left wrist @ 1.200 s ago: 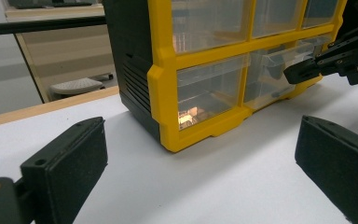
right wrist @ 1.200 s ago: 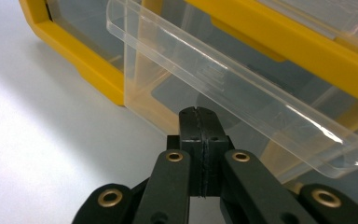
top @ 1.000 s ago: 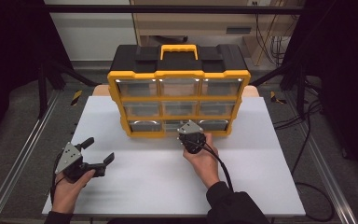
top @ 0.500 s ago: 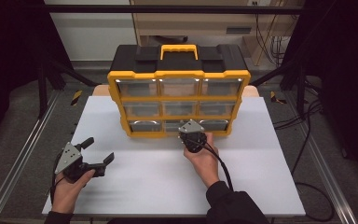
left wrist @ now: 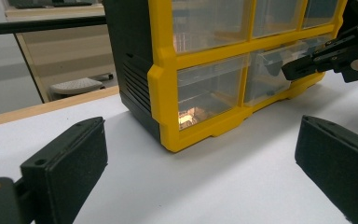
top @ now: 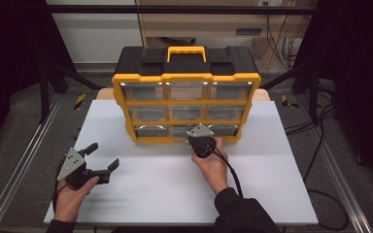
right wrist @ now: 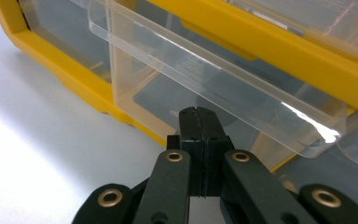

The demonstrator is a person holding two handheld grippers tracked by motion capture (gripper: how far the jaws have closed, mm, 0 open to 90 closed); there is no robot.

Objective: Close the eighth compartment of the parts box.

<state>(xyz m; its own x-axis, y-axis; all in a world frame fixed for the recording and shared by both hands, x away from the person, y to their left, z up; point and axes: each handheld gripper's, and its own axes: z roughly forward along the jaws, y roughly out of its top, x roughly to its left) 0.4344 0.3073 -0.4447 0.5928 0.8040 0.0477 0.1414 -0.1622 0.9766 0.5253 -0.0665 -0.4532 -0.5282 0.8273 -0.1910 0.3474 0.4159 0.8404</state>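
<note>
A: Where does the drawer cabinet (top: 187,92) stand?

B: At the far middle of the white desk (top: 272,194), its yellow frame and clear drawers facing the person. A black top with a yellow carry handle (top: 186,51) caps it.

A: And the right gripper (top: 201,141)?

B: It sits right at the bottom row, at the middle drawer (right wrist: 205,88). In the right gripper view that clear drawer is pulled out a little from the frame, and the jaws are pressed together just under its front lip. Whether the tips touch the plastic cannot be told; nothing shows between them.

A: The left gripper (top: 99,160)?

B: Near the desk's near left corner, well apart from the cabinet, in the person's left hand (top: 70,199). Its jaws are spread wide with only bare desk between them. The left gripper view looks along them at the cabinet's lower left corner, and the right gripper (left wrist: 326,58) shows farther off at the bottom drawers.

A: Anything in the drawers?

B: Too blurred to tell.
</note>
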